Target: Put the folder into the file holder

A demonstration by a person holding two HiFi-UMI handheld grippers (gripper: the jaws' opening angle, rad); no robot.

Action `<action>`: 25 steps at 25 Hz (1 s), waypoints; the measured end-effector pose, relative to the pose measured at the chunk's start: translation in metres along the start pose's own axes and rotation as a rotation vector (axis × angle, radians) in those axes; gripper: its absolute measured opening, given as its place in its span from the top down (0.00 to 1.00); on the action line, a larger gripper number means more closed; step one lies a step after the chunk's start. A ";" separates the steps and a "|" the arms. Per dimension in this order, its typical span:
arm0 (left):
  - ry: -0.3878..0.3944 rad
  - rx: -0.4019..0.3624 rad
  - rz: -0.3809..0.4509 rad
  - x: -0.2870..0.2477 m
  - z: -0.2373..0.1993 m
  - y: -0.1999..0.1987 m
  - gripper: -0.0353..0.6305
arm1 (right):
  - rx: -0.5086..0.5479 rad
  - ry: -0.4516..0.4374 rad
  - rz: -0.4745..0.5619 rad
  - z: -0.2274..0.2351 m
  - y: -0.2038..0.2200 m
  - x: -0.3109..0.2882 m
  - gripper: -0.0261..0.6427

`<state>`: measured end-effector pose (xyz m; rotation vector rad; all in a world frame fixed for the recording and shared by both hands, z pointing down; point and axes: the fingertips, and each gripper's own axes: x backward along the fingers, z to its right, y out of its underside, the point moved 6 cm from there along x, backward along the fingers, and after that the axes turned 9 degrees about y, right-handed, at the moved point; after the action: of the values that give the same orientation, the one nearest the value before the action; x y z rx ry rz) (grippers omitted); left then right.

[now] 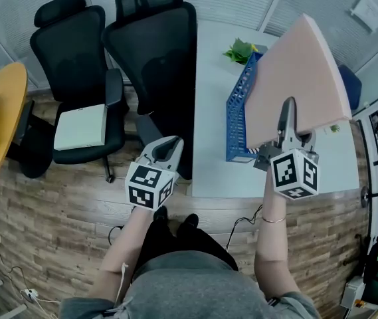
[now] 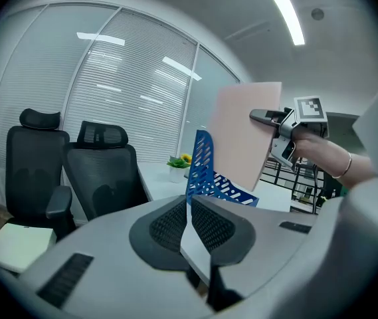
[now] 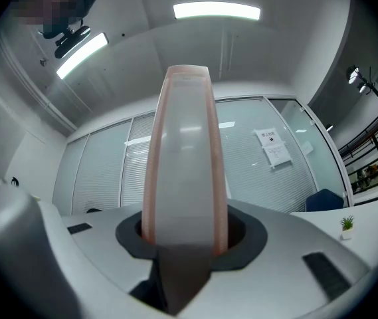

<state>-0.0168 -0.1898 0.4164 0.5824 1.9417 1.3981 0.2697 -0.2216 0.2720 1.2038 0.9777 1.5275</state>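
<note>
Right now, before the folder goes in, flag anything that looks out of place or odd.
One thing: a flat cream box lies on the seat of the office chair farther from the table. The pink folder hangs tilted in the right gripper above the blue file holder; nothing looks spilled or damaged.

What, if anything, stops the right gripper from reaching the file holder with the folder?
Probably nothing, so yes: the right gripper holds the folder close above the file holder, with nothing visible between them.
</note>
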 end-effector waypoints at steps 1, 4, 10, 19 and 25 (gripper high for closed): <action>-0.006 0.004 0.000 0.002 -0.001 0.001 0.89 | 0.007 0.002 -0.002 -0.001 0.002 -0.001 0.73; -0.025 0.017 0.000 0.008 -0.005 0.006 0.89 | 0.028 0.005 -0.008 -0.003 0.010 -0.003 0.72; -0.054 0.062 0.006 0.018 -0.015 0.014 0.89 | 0.085 0.011 -0.001 -0.004 0.025 -0.001 0.72; -0.050 0.056 0.007 0.012 -0.015 0.012 0.89 | 0.083 0.011 -0.006 -0.011 0.036 0.003 0.72; -0.048 0.055 0.001 0.009 -0.016 0.012 0.89 | 0.105 0.031 -0.034 -0.011 0.052 0.005 0.72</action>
<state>-0.0349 -0.1901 0.4285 0.6370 1.9469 1.3231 0.2490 -0.2305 0.3204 1.2336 1.1051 1.4870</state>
